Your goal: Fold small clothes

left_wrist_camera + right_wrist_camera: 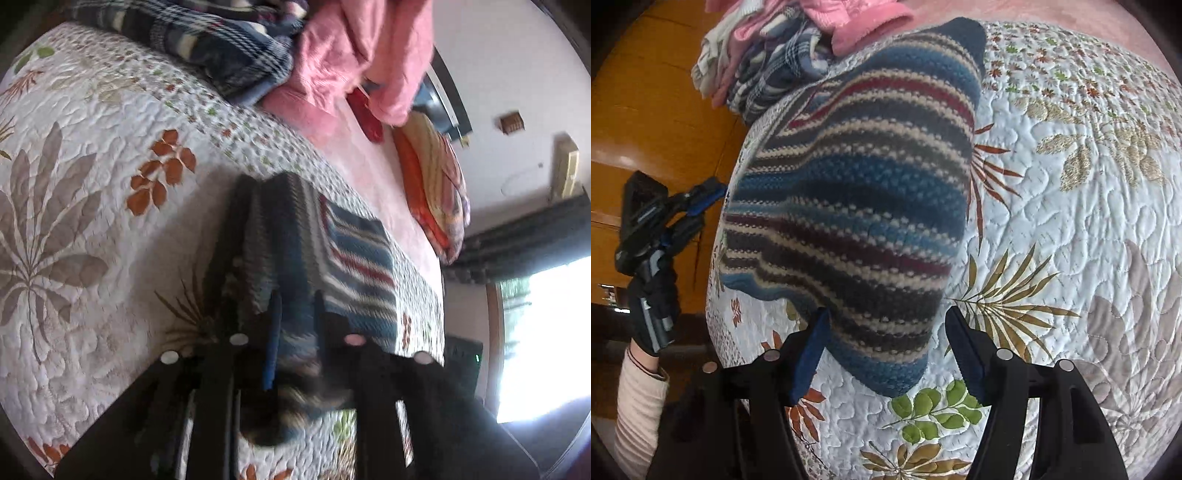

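Note:
A striped knitted garment (pixel 857 192) in blue, maroon, grey and cream lies partly folded on the quilted bedspread (pixel 1071 229). My right gripper (pixel 886 314) hangs open just above the garment's near corner, with one finger on each side of it. My left gripper (pixel 297 299) is shut on the striped garment (pixel 354 251) at its edge; this view is blurred. From the right wrist view, the left gripper (pixel 711 195) reaches the garment's left edge from beside the bed, held by a gloved hand (pixel 653 306).
A pile of clothes, blue plaid (pixel 207 40) and pink (pixel 343 62), sits at the far side of the bed. An orange striped pillow (pixel 436 184) lies by the wall. A wooden cabinet (pixel 665 110) stands beside the bed. Bare quilt (pixel 85 192) spreads to the left.

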The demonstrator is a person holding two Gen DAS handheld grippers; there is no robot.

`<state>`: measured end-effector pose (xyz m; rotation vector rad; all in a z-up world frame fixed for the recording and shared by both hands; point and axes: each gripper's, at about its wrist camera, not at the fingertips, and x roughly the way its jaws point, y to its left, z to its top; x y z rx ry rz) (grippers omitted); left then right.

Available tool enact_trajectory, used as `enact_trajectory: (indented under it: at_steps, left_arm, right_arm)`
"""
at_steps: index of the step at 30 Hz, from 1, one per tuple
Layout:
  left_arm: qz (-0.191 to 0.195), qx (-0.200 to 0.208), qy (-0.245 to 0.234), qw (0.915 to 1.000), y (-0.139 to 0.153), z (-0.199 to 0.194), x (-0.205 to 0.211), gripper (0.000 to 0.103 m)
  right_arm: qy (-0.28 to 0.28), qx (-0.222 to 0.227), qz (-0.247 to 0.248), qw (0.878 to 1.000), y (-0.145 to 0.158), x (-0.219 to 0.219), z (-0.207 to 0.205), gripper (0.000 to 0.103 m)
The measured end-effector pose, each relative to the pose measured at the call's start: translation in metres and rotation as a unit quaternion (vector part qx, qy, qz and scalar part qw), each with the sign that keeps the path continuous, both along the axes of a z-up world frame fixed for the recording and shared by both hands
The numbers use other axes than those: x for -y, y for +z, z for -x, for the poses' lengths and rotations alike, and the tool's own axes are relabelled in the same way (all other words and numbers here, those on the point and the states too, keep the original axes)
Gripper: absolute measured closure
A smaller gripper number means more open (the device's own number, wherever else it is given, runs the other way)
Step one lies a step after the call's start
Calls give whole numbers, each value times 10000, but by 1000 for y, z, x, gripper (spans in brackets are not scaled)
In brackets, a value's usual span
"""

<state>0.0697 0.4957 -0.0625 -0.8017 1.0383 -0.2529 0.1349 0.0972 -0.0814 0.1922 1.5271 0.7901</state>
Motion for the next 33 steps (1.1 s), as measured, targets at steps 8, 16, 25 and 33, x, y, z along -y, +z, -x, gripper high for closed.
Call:
enact_trajectory:
  at_steps: [8, 16, 25, 33]
  left_arm:
    - [-327, -525, -727, 9954, -15, 20, 44, 49]
    - [-499, -942, -770, 9913, -38, 20, 56, 92]
    - [-249, -543, -620, 9963, -9, 35, 11, 94]
    - [-1143, -1185, -1044, 9808, -58, 30, 35, 94]
  right_arm:
    - [-35, 19, 24, 10000, 1, 5, -1, 37]
    - [62, 79, 121, 9999, 0, 1, 4, 37]
    - [48, -104, -84, 9999, 1, -1, 8, 37]
    - [223, -9, 441, 9988, -17, -14, 21, 49]
